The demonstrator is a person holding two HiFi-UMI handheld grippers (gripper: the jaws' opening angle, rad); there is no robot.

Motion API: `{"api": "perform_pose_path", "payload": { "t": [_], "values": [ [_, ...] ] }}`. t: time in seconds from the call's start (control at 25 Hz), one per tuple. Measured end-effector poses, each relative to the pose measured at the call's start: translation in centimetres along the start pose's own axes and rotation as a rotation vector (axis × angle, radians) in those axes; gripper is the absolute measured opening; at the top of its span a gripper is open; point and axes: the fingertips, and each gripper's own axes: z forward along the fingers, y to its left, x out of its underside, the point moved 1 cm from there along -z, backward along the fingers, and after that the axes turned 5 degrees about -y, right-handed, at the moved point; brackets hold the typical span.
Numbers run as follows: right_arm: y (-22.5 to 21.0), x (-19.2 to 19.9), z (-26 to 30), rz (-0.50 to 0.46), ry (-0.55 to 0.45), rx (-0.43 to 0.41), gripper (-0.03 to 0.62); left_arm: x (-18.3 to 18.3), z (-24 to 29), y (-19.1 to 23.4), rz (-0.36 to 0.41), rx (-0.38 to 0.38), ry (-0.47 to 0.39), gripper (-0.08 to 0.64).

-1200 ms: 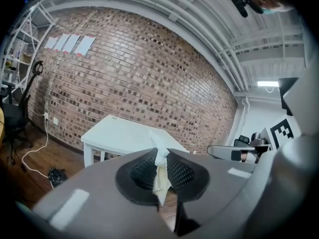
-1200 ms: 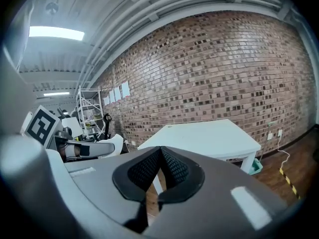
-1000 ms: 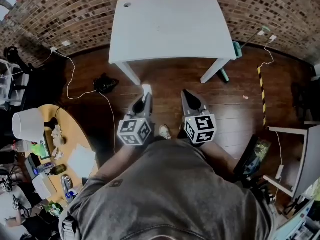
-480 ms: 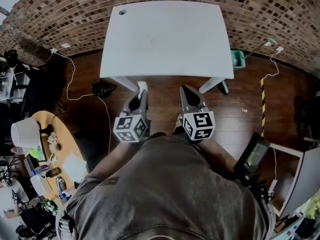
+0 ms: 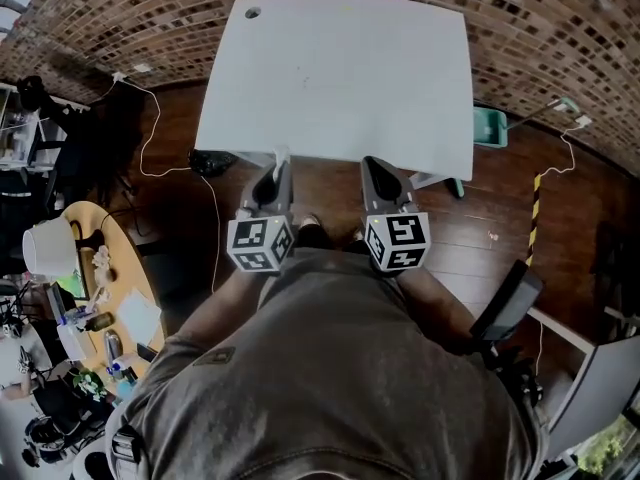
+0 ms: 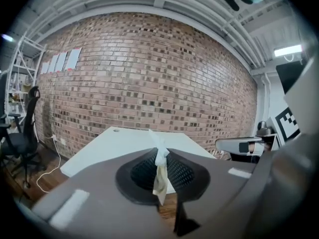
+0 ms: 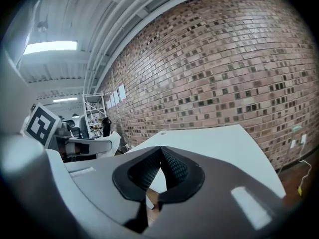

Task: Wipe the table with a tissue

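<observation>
White rectangular table (image 5: 340, 68) with a bare top and a small round hole in its far left corner, standing against a red-brown brick wall (image 5: 520, 18). A person in a grey shirt (image 5: 330, 368) stands at the table's near edge, holding both tools at that edge. Left gripper (image 5: 281, 164): jaws clenched on a thin twisted strip of white tissue (image 6: 159, 173), which sticks up above the fingertips and hangs down below them, in front of the table's near edge. Right gripper (image 5: 371, 165): jaws pressed together tip to tip with nothing between them, beside the left gripper at the same edge. A teal plastic bin (image 5: 490, 126) sits on the dark wooden floor (image 5: 500, 208) off the table's right end.
</observation>
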Motion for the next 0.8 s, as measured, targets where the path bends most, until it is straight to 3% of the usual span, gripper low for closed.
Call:
{"api": "perform_pose_path", "payload": {
  "t": [0.32,0.8],
  "values": [
    [-0.6,-0.7,5.0,-0.019,0.026,-0.011,0.014,-0.8,4.3,3.8,-0.014,-0.039,-0.004,0.025],
    [-2.9,-2.7,14.7,-0.059,0.092,0.111,0.014,-1.7,14.3,10.9,-0.082,0.025,0.049,0.025]
  ]
}}
